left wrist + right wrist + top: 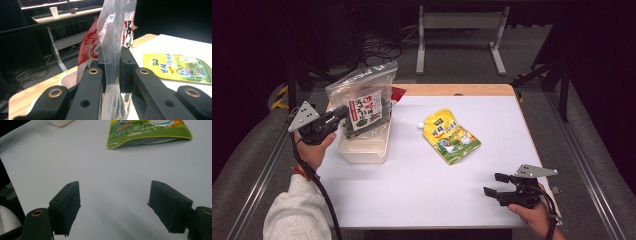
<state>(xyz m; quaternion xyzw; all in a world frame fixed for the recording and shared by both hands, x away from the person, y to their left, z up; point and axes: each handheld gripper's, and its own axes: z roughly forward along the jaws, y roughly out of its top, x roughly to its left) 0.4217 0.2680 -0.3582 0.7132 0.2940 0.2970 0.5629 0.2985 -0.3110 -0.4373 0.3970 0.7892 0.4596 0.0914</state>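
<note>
Nearest the high camera, a grey sleeve (292, 212) and the person's left forearm entered from the bottom left, bearing the left gripper (343, 114) with its grey three-cornered plate (302, 116) and trailing cable (319, 192). Its jaws were clamped on a clear zip bag (362, 97) holding a packet printed in red, white and black; the left gripper view showed the two black pads (127, 67) pressed against the bag's transparent film (112, 37) from either side, the film standing upright between them. The bag was held tilted above a shallow white tray (364, 147) at the table's left side, its lower end inside or just over the tray; whether it touched the tray floor could not be told. A red packet (87, 53) stood just behind the bag.

Centre of the white tabletop (422, 185): a yellow-and-green spouted pouch (449, 136) lay flat, well apart from both grippers, its white cap (420, 125) pointing towards the tray. The same pouch (147, 131) appeared at the top of the right gripper view.

Lower right: the right gripper (493, 183), held in the person's right hand (532, 212), rested low over the table with its jaws spread wide and nothing between them; bare tabletop showed between the two pads (67, 206).

A wooden strip (452, 90) edged the table's far side.
</note>
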